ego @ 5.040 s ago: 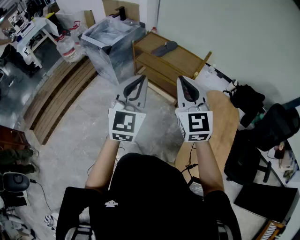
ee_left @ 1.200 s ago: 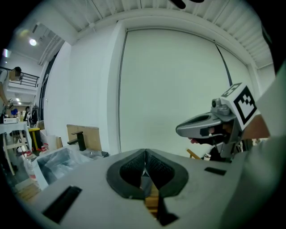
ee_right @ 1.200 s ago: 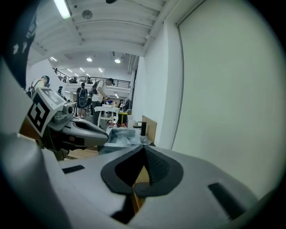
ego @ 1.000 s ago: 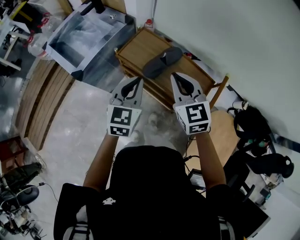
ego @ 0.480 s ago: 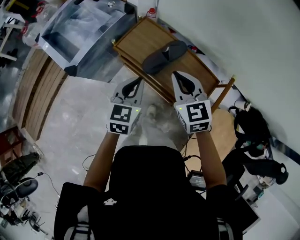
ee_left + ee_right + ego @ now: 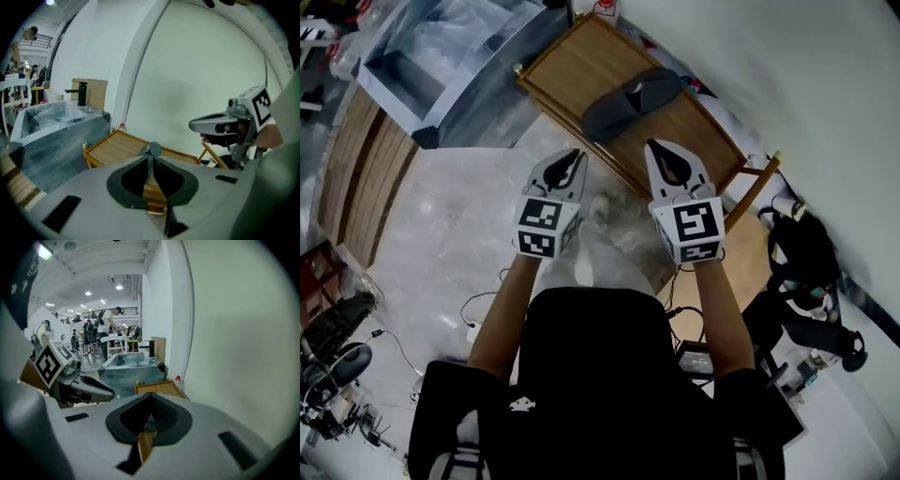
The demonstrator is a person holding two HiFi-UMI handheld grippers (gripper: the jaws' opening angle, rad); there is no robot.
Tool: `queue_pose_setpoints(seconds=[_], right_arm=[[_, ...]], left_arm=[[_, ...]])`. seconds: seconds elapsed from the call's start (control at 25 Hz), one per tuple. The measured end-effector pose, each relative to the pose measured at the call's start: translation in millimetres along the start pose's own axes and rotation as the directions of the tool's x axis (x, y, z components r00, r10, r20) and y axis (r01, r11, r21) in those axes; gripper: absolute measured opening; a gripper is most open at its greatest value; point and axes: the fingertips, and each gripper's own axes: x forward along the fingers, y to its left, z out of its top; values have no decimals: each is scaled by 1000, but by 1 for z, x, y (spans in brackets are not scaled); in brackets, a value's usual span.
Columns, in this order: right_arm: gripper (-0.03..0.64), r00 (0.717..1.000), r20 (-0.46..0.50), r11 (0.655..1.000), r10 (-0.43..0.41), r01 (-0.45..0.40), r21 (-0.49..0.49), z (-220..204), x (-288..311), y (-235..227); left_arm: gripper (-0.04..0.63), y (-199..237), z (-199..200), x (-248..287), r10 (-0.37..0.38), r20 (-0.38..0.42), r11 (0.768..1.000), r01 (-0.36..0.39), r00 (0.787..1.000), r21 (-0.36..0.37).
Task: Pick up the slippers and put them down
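At the far left of the head view, wooden planks lie on the pale stone floor, and just beyond them stands a grey box wrapped in clear film, open at the top. The left gripper is held out over the floor, short of the front edge of the wooden rack. In the left gripper view its jaws meet tip to tip with nothing between them, so it is closed and empty, and it points at the rack, with the box to the left. The one slipper that shows is dark grey and lies on the rack's top shelf, about the middle of it, set crosswise. One end is near the front edge and the other is towards the edge by the white wall. Neither gripper touches it. The right gripper hangs beside the left one, its tip over the front edge of the rack, just short of the slipper. In the right gripper view its jaws are also pressed together and hold nothing. That view shows the left gripper at its left and a corner of the rack ahead. Black bags sit on the floor at the far right, near the rack's right corner
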Motion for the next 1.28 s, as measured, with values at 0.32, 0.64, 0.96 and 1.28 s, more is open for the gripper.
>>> queue_pose_setpoints(seconds=[0.32,0.64,0.96,1.28], right_arm=[[-11,998,-55,1000,24,-23,13,-28,24,-7],[-11,993,-103,998,49,-46,32,-54,44,-7],[-11,987,-143,997,68,-63,40,-77,58,-8],[-11,981,-177,996,85,-77,48,-94,67,-7]], left_arm=[[53,17,-32,33,-25,-68,992,16,997,-125],[160,32,-65,62,-102,-100,930,59,990,-362],[163,49,-98,92,-134,-112,839,52,985,-542],[163,60,-118,123,-138,-150,799,20,979,-601]])
